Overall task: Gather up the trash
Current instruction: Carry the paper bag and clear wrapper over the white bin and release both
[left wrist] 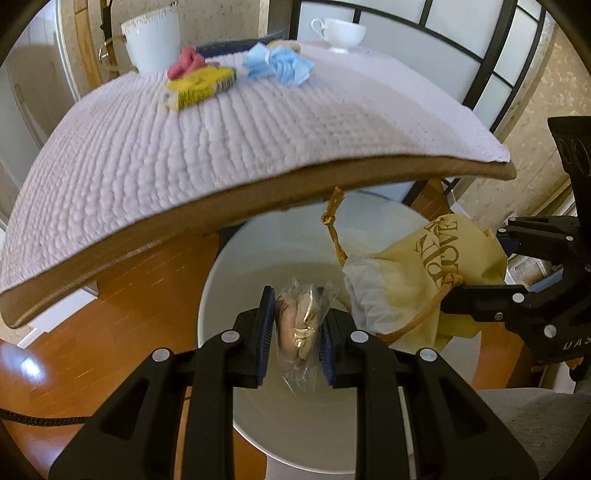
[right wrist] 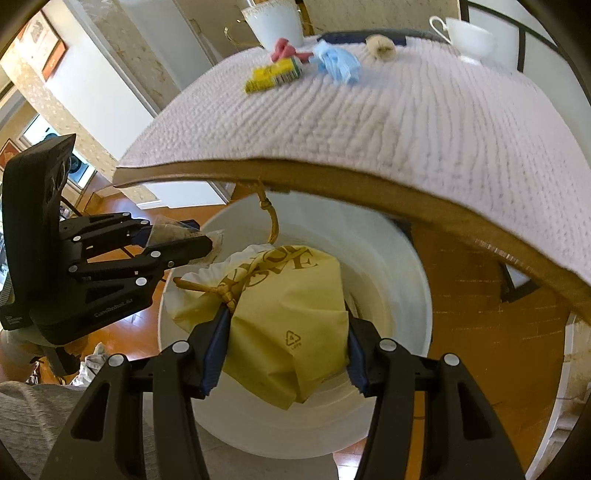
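The left gripper (left wrist: 295, 332) is clenched on a crumpled clear plastic wrapper with tan and gold contents (left wrist: 301, 328), held directly over the mouth of the round white waste bin (left wrist: 236, 266) that stands on the orange wood floor below the table edge. Holding it there makes sense: let go, and the wrapper should fall straight in.

The right gripper (right wrist: 284, 350) grasps a pale yellow plastic drawstring bag with gold lettering (right wrist: 288, 314), its blue pads pressing both sides of the bag. It too hangs above the bin opening, toward 3 o'clock of the wrapper in the left wrist view. The bag's golden cord (right wrist: 271, 218) runs up toward the table's underside at 12 o'clock; whether it is caught there I cannot tell.

More trash waits on the lilac quilted tablecloth (left wrist: 221, 147): a yellow printed carton (left wrist: 199, 86), a pink crumpled scrap (left wrist: 184, 62) just behind it, and a bunched light-blue tissue (left wrist: 280, 64) at its 3 o'clock. A tall pale blue cup (left wrist: 153, 40) and a white teacup (left wrist: 340, 31) stand at the far edge.

The left wrist view shows the wrapper's contents and the bin's bare interior. The right wrist view instead shows the bag's recycling mark, a small beige fluffy object (right wrist: 380, 46) on the cloth, and the left gripper from the side at 9 o'clock.
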